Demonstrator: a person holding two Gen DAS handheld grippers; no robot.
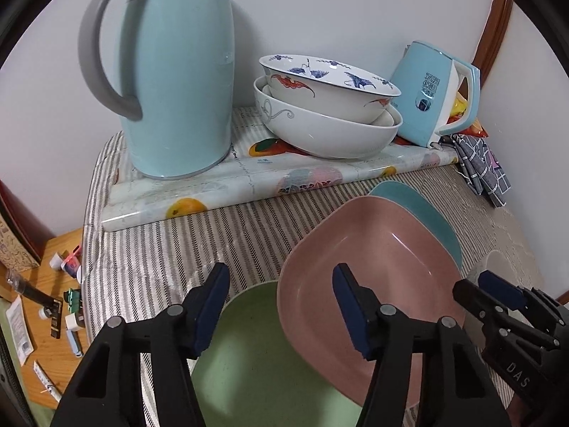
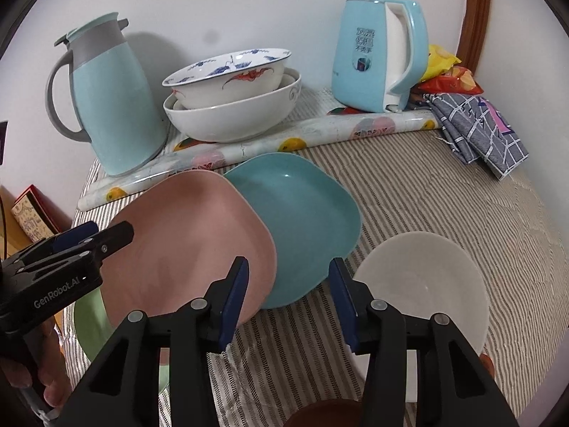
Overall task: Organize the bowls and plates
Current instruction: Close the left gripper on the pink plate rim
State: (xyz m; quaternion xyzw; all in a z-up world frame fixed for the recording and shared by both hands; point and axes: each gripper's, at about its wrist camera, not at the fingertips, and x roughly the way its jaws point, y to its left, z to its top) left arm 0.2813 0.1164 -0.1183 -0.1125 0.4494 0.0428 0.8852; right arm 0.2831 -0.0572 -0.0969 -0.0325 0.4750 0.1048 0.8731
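The pink plate (image 1: 373,277), overlapping the green plate (image 1: 256,363) at lower centre, is framed by the spread left gripper (image 1: 281,306). The right gripper (image 2: 290,302), also spread, pinches nothing, probably awaiting a grasp.

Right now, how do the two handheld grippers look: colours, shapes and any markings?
Both are black plastic with two angular fingers, silver rivets and dark blue pads. The left gripper carries white "GenRobot.AI" lettering; the right gripper shows "DAS" on its side. No cables or sleeves show.
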